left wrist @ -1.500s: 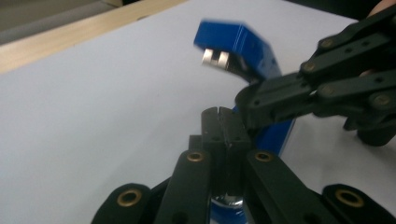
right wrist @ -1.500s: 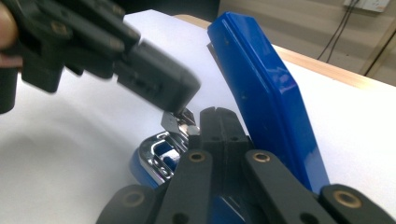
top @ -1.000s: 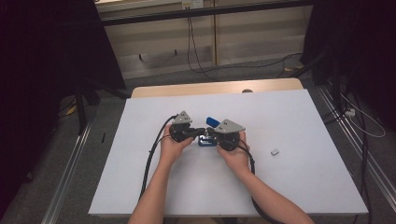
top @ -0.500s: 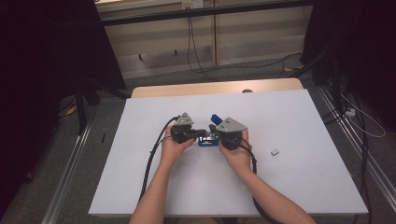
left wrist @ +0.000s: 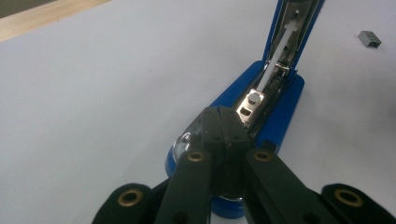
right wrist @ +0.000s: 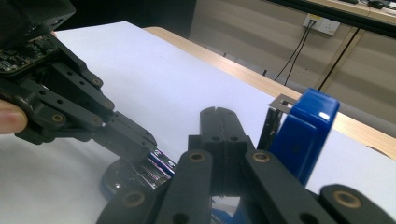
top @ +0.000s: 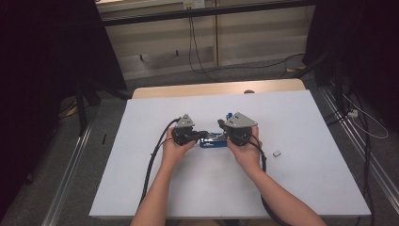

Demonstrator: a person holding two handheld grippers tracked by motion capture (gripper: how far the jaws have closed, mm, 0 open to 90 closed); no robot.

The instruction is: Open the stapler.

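Observation:
A blue stapler [top: 212, 141] lies mid-table with its top arm [top: 229, 115] swung up, baring the metal staple channel [left wrist: 285, 44]. My left gripper [top: 203, 135] is shut, and its joined tips [left wrist: 224, 116] rest on the rear end of the stapler base [left wrist: 280, 121]. My right gripper [top: 220, 125] is also shut with nothing between its jaws. Its tips [right wrist: 217, 114] stand just left of the raised blue top arm [right wrist: 303, 128]. The right gripper view shows the left gripper [right wrist: 126, 137] pressing down on the base [right wrist: 135, 175].
A small grey block of staples [top: 276, 153] lies on the white table [top: 306, 188] to the right of the right hand, also seen far right [left wrist: 369, 38]. A wooden strip [top: 211, 89] edges the table's far side. Cables trail off the near edge.
The right gripper has risen a little and shifted right, and the stapler's blue top arm has swung further up with it. The left gripper has stayed on the base.

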